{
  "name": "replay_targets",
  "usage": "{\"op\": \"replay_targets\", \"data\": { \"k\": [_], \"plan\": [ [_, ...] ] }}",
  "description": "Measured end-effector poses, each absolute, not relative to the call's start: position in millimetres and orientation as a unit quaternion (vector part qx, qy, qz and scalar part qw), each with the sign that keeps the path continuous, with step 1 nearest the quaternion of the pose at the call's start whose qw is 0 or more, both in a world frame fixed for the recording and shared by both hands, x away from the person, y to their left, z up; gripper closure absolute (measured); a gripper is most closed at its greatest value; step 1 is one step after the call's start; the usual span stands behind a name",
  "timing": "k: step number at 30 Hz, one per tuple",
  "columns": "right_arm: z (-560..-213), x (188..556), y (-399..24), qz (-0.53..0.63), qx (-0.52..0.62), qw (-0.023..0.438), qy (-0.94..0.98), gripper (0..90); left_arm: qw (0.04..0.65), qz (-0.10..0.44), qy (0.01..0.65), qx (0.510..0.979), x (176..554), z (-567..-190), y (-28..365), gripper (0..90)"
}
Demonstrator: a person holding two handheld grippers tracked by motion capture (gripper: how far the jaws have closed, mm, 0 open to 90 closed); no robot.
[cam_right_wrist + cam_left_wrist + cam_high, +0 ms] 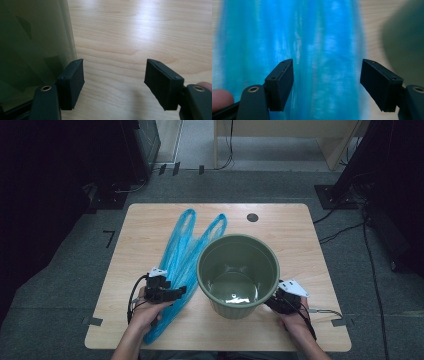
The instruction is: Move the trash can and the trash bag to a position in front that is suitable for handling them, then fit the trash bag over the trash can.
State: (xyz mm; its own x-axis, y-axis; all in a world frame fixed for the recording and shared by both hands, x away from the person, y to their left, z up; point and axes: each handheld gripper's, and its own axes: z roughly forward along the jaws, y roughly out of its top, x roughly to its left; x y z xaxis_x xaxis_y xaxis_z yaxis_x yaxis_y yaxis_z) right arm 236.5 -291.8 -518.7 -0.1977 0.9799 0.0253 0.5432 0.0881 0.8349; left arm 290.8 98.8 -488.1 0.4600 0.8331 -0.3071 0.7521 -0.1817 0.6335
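Lying flat on the wooden bench [140, 225], a blue plastic bag [182, 255] stretches from its two handle loops at the far side down to the near edge, just left of a green bucket [238, 272] that stands upright with its mouth open. The bag's right edge runs close beside the bucket wall; whether they touch cannot be told. The left claw [181, 291] hovers over the bag's lower half, pointing toward the bucket, its jaws spread wide; in the left gripper view the bag [312, 50] shows between and beyond the black pads [284, 85], which press on nothing, with the bucket's dark side [407, 37] at far right. The right claw [272, 301] sits at the bucket's near right flank, jaws likewise apart and empty; in the right gripper view the bucket wall [32, 42] stands just beside the left pad, bare bench [140, 32] ahead. A round dark hole [252, 217] marks the bench's far side. Cables and dark stands crowd the grey floor [60, 285] around.
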Motion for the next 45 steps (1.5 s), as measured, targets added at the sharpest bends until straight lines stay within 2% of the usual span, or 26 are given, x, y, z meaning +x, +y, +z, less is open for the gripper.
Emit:
{"op": "replay_targets", "data": {
  "k": [2,8,14,17,19,22,24,33,40,45],
  "plan": [
    [-519,239,-285,0.371,0.560,0.295,0.679,32.0,0.394,0.063,0.505,0.765,289,-478,97,26.6],
    [-519,242,-266,0.368,0.542,0.305,0.691,33.2,0.400,0.144,0.526,0.737,298,-461,114,26.3],
    [-514,239,-270,0.382,0.529,0.301,0.696,29.3,0.362,0.179,0.549,0.732,324,-473,120,18.4],
    [-510,241,-291,0.382,0.553,0.308,0.674,29.2,0.350,0.173,0.561,0.730,335,-477,116,15.7],
    [-510,242,-304,0.373,0.565,0.321,0.662,29.2,0.338,0.164,0.557,0.740,339,-479,112,8.8],
    [-512,243,-321,0.365,0.588,0.317,0.648,29.2,0.320,0.154,0.557,0.751,343,-486,106,7.7],
    [-515,244,-326,0.355,0.593,0.321,0.647,29.2,0.311,0.142,0.556,0.757,345,-490,103,1.4],
    [-517,247,-326,0.357,0.595,0.314,0.648,28.1,0.277,0.111,0.560,0.773,348,-501,92,0.0],
    [-519,248,-324,0.352,0.595,0.312,0.652,27.9,0.240,0.165,0.538,0.791,341,-507,76,0.0],
    [-520,249,-324,0.350,0.597,0.309,0.652,27.8,0.248,0.168,0.529,0.794,337,-508,75,0.0]
  ]
}}
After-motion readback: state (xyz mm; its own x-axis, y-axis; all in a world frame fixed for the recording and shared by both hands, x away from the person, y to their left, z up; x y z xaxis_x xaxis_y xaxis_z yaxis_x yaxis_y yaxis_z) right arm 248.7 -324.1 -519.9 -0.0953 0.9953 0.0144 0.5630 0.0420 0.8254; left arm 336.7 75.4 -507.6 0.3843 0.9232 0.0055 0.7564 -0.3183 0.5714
